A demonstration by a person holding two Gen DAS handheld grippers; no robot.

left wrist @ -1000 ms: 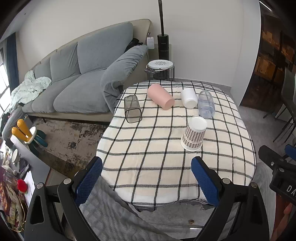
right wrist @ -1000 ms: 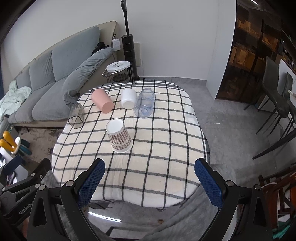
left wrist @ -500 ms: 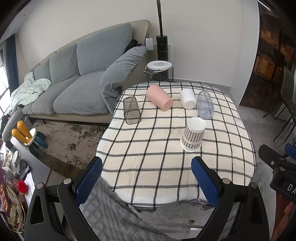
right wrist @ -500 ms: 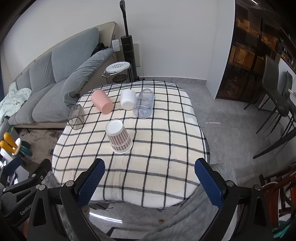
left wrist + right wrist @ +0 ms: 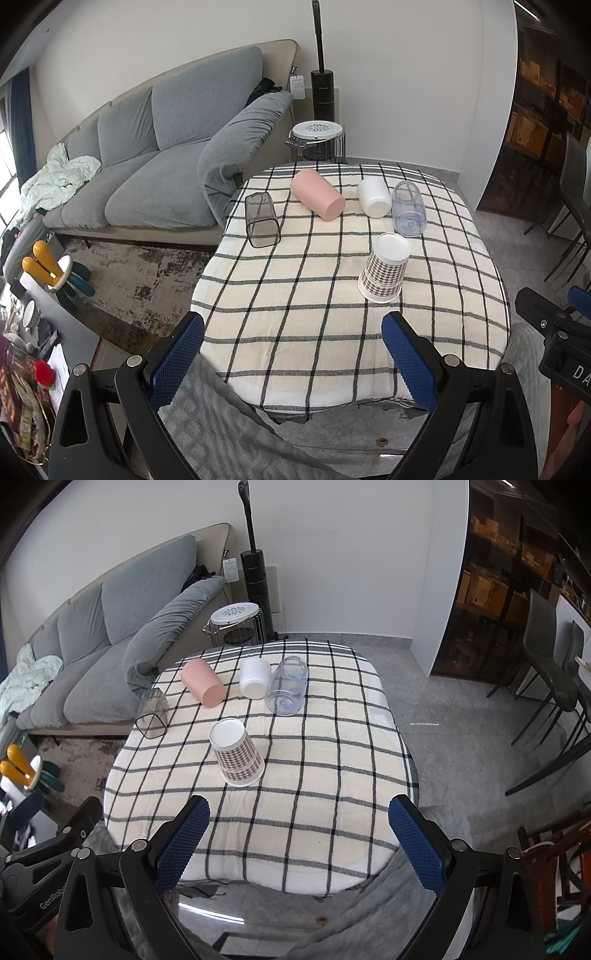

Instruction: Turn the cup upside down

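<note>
— Hovering over the near table edge, is the left gripper [image 5: 291, 354] carrying anything?

— No, its jaws are gaping empty; the right gripper [image 5: 299, 836] is doing likewise.

— And the plaid cup [image 5: 384, 271]?

— It is sitting mid-cloth, wide rim down, so probably flipped already; the four cups behind are lying on their sides.

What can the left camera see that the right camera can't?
Only the left wrist view shows the red flower and the right tongs' black frame. Only the right wrist view shows the wooden chair and the left tongs' black frame. Both show the checked cup standing upside down, the pink cup on its side, the white cup, two clear cups, and the grey sofa. Both tongs are open.
</note>
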